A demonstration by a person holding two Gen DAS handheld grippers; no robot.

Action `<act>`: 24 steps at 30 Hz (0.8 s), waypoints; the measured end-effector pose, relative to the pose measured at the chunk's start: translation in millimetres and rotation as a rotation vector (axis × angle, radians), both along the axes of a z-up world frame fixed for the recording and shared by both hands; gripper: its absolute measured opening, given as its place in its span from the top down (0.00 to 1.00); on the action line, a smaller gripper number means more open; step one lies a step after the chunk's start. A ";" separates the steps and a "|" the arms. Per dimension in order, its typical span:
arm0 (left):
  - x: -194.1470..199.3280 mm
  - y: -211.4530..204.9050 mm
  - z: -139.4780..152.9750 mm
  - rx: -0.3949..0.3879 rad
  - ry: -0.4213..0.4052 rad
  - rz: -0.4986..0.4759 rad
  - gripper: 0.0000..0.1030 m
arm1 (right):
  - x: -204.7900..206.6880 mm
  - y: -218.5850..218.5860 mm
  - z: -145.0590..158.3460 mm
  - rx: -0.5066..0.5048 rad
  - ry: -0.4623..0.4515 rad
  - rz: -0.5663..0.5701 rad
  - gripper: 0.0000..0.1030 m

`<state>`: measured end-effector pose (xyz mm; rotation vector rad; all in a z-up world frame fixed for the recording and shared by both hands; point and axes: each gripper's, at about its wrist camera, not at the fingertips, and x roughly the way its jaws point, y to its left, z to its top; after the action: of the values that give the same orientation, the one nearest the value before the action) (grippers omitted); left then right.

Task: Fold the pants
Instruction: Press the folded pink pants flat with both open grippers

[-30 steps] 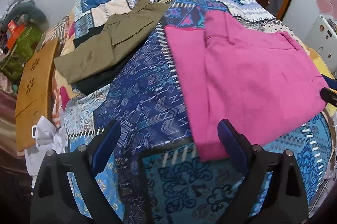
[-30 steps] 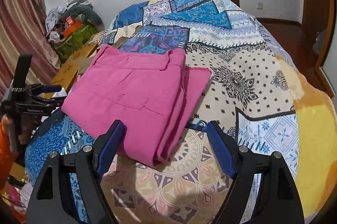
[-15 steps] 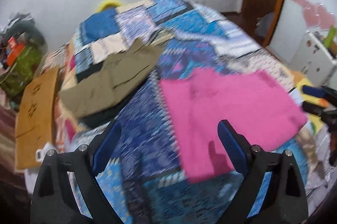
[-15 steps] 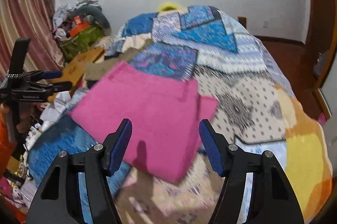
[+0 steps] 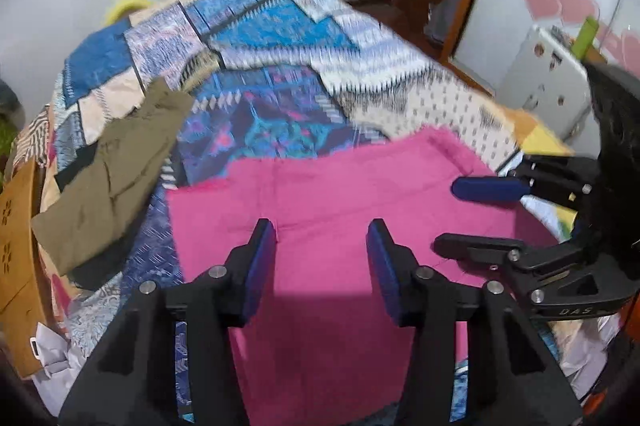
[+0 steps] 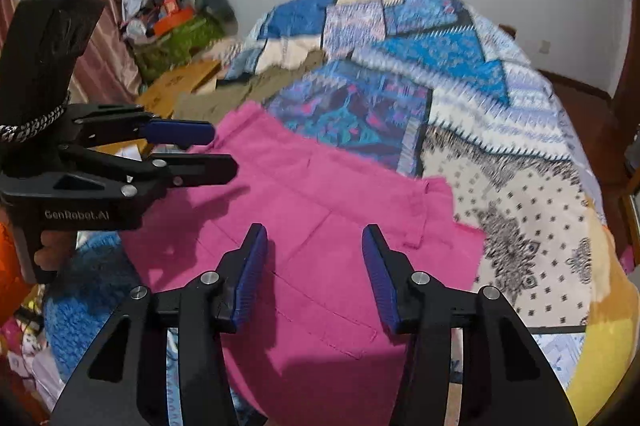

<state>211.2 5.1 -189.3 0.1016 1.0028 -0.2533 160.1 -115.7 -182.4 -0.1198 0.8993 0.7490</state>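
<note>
The folded pink pants lie flat on the patchwork bedspread; they also show in the right wrist view. My left gripper is open and empty, hovering over the pants' near edge; it also shows from the side in the right wrist view. My right gripper is open and empty over the pants' other side; it also shows in the left wrist view. Both views are motion-blurred.
Folded olive pants lie on a dark garment at the bed's left side. A brown cardboard box stands beside the bed. A clutter pile sits by the curtain. A white cabinet stands at the right.
Both grippers have risen and moved in over the pink pants, facing each other. Their jaws have narrowed but stay open. The pants have not moved.
</note>
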 end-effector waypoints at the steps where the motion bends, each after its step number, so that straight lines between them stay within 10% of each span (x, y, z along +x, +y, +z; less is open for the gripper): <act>1: -1.6 -1.3 -7.1 0.021 0.006 -0.007 0.52 | -0.2 0.9 -4.3 -0.011 0.007 0.007 0.56; 24: -62.2 67.5 -15.5 0.050 0.032 0.154 0.46 | -33.4 -79.0 -4.5 -0.020 0.030 -0.178 0.57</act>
<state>149.0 72.6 -204.8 0.0659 1.0431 -0.0890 126.7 -194.7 -186.9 -0.0452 0.9333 0.5782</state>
